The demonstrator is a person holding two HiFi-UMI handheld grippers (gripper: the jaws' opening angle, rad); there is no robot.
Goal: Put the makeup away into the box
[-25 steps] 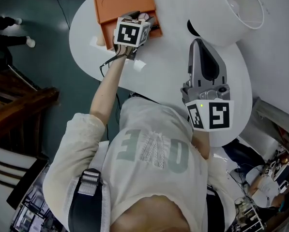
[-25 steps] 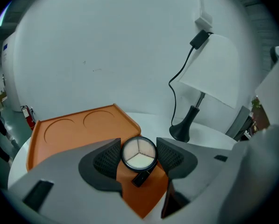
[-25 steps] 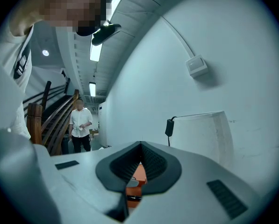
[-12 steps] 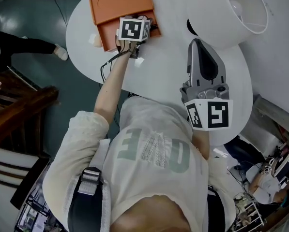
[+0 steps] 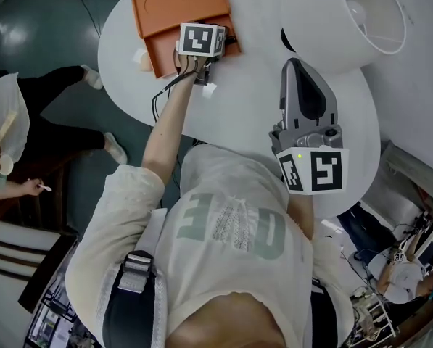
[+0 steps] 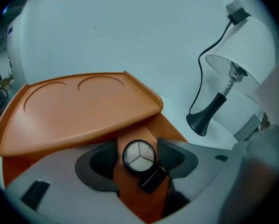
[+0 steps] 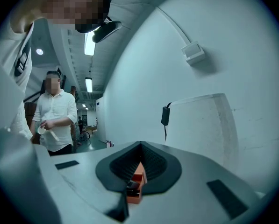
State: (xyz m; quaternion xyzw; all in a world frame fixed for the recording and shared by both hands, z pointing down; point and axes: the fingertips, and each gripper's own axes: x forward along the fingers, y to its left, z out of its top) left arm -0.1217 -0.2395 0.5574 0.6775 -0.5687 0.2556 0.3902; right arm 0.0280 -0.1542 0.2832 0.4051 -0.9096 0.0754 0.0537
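The orange box point(image 5: 158, 55) stands on the far left of the white round table point(image 5: 252, 100), its lid point(image 5: 178, 3) tilted open. My left gripper point(image 5: 200, 40) points down into the box. In the left gripper view its jaws point(image 6: 137, 164) stand open around a round compact point(image 6: 139, 156) with a three-part palette, which lies on the box floor with a strip of orange showing on either side. A small black piece point(image 6: 153, 178) touches the compact's lower right edge. My right gripper point(image 5: 297, 62) hovers over the table's right half, shut and holding nothing; the box shows through the slit between its pads point(image 7: 138, 171).
A lamp with a white shade point(image 5: 347, 17), black foot point(image 6: 204, 120) and cord stands at the table's far right. Small white bits point(image 5: 209, 89) lie near the box. A person point(image 5: 6, 136) stands left of the table, beside dark wooden furniture. The table's front edge is at my body.
My left gripper has come down into the box, its jaws as wide as before. A person has walked in at the left. The right gripper has stayed where it was.
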